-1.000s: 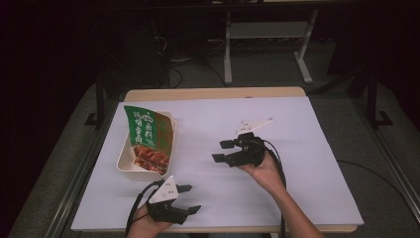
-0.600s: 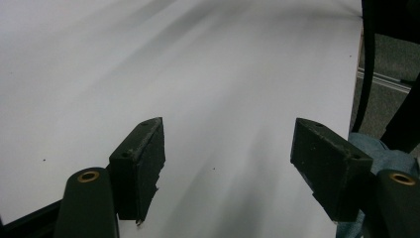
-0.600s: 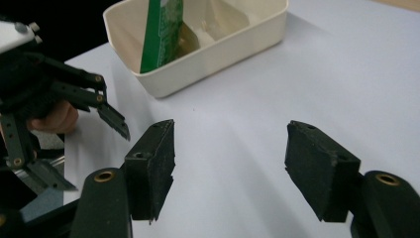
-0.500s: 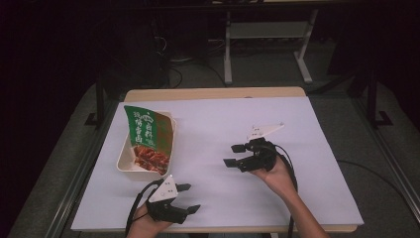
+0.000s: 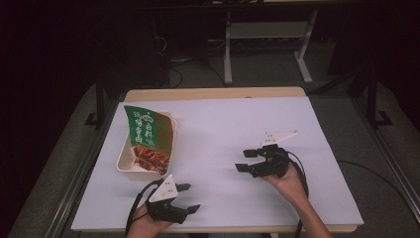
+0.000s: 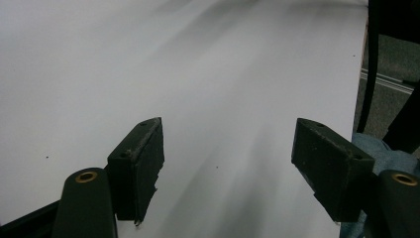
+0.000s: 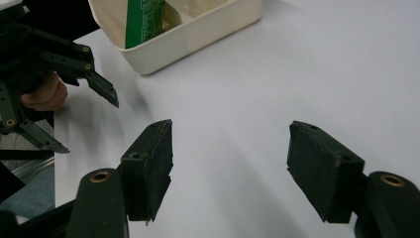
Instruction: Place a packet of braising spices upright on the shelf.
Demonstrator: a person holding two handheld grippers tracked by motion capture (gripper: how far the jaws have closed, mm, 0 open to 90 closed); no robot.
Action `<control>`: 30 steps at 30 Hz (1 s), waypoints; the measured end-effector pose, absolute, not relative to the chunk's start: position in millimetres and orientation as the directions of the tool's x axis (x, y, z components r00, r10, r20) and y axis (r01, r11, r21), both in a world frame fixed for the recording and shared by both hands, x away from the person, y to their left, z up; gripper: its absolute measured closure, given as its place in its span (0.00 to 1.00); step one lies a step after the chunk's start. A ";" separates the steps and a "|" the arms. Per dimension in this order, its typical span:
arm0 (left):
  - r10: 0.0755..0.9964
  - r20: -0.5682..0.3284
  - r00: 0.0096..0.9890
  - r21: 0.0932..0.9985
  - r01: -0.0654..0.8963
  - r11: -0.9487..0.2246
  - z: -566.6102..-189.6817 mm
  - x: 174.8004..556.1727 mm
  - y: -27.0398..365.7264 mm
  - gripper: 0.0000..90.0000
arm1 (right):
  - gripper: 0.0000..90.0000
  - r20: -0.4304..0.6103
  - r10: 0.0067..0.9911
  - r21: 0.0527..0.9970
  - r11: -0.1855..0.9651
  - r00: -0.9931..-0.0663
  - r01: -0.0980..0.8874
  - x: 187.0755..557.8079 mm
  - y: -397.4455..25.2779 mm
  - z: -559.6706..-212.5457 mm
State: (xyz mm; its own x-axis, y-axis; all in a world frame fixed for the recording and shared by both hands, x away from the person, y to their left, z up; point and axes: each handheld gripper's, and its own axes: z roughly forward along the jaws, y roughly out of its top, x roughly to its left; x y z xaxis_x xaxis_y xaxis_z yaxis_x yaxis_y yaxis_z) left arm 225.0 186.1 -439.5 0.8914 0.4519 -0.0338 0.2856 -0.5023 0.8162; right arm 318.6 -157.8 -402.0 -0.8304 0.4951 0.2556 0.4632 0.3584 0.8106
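A cream tray sits at the left of the white table, holding a green and red food packet. In the right gripper view the tray and packet lie at the top. My left gripper rests near the front edge, below the tray, open and empty, its jaws wide apart over bare table. My right gripper hovers at the centre right, open with nothing between its jaws, pointing left toward the tray. The left gripper also appears in the right gripper view at left.
White sheet covers the table, with its wooden far edge beyond. A metal stand and cables lie on the dark floor behind. A blue trouser leg shows past the table's front edge.
My right gripper has drifted right and toward the front of the table, staying open. The left gripper has barely moved.
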 end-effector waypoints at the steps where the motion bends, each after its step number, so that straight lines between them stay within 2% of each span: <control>1: 0.452 -0.034 0.892 0.816 0.286 -0.503 -439.5 225.0 186.1 0.31 | 0.37 0.254 0.498 0.811 0.358 -0.829 0.463 317.8 -159.8 -403.0; 30: 0.454 -0.036 0.890 0.816 0.289 -0.501 -439.6 225.1 187.0 0.31 | 0.35 0.259 0.572 0.786 0.343 -0.778 0.514 286.2 -206.7 -433.2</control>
State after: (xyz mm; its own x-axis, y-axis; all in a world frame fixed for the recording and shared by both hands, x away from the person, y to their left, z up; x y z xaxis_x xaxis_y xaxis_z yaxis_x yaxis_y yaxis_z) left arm 225.1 187.0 -439.6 0.8902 0.4542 -0.0362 0.2887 -0.5008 0.8160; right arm 286.2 -206.7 -433.2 -0.7780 0.5723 0.2594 0.5143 0.3429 0.7861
